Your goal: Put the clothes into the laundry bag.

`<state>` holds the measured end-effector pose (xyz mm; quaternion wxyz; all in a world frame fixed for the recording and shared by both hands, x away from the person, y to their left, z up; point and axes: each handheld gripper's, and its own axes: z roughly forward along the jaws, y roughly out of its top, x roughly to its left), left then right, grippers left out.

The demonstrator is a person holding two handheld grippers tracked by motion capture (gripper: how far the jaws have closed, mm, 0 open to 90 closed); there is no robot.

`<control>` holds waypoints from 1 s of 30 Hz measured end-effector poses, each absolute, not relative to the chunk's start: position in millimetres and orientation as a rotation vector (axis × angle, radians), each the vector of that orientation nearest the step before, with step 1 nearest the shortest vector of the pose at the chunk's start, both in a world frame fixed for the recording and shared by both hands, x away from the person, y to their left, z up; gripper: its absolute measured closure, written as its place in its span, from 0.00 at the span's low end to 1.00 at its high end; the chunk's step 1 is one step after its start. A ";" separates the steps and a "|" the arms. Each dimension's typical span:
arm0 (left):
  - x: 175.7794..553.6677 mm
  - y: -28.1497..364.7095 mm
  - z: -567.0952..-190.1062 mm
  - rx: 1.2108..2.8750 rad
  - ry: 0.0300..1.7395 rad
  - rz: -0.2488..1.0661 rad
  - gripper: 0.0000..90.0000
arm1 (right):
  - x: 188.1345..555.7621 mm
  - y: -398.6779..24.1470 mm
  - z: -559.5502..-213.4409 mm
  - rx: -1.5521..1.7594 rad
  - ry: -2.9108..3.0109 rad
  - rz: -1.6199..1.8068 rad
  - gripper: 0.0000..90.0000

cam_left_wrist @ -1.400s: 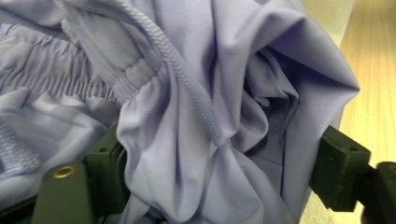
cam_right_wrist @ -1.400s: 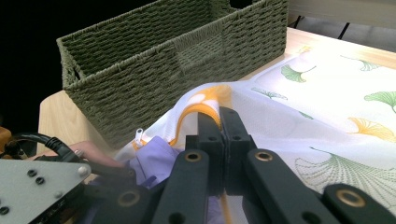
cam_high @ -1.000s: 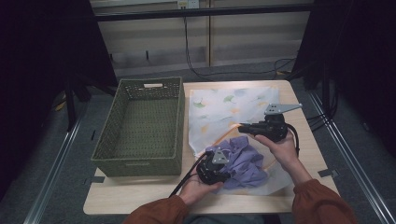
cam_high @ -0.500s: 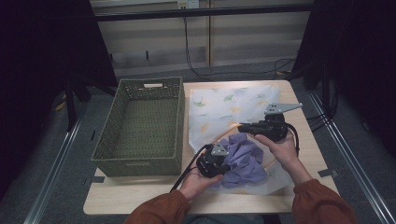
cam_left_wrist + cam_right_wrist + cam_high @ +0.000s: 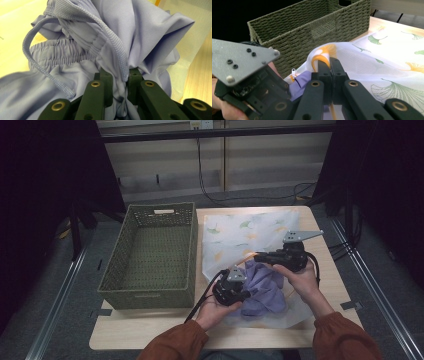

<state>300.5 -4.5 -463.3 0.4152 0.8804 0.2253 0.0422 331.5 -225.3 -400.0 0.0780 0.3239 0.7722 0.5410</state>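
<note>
A lilac garment (image 5: 265, 290) with an elastic waistband and a drawstring lies bunched on the near end of a white mesh bag (image 5: 245, 232) printed with ginkgo leaves. My left gripper (image 5: 246, 292) is shut on a fold of the garment (image 5: 100, 37), the cloth pinched between its jaws (image 5: 117, 75). My right gripper (image 5: 252, 256) is shut on the bag's orange-trimmed edge (image 5: 322, 56) and lifts it a little off the table, just beyond the garment (image 5: 303, 80). The right gripper's jaws (image 5: 329, 62) are pressed together on that edge.
A green woven basket (image 5: 150, 215) with nothing in it stands left of the bag, its wall (image 5: 312, 27) close behind the lifted edge. The left gripper's grey plate (image 5: 239, 60) is close to the right gripper. The table's front edge (image 5: 165, 340) is near the person's sleeves.
The left gripper has edged slightly away from the person with the garment, which is now more bunched. The right gripper holds the bag's edge in almost the same place.
</note>
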 end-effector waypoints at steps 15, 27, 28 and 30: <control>317.9 -4.9 -450.8 2.154 0.631 0.128 0.90 | 331.7 -223.8 -401.0 0.965 2.336 1.621 0.99; 331.5 -13.9 -434.0 2.112 0.671 0.169 0.90 | 333.0 -230.0 -400.8 0.990 2.320 1.651 0.99; 333.1 -14.8 -434.2 2.106 0.680 0.181 0.90 | 333.1 -230.2 -401.0 0.990 2.322 1.650 0.99; 336.6 -17.2 -435.0 2.107 0.695 0.185 0.89 | 333.5 -230.1 -401.5 0.994 2.324 1.650 0.99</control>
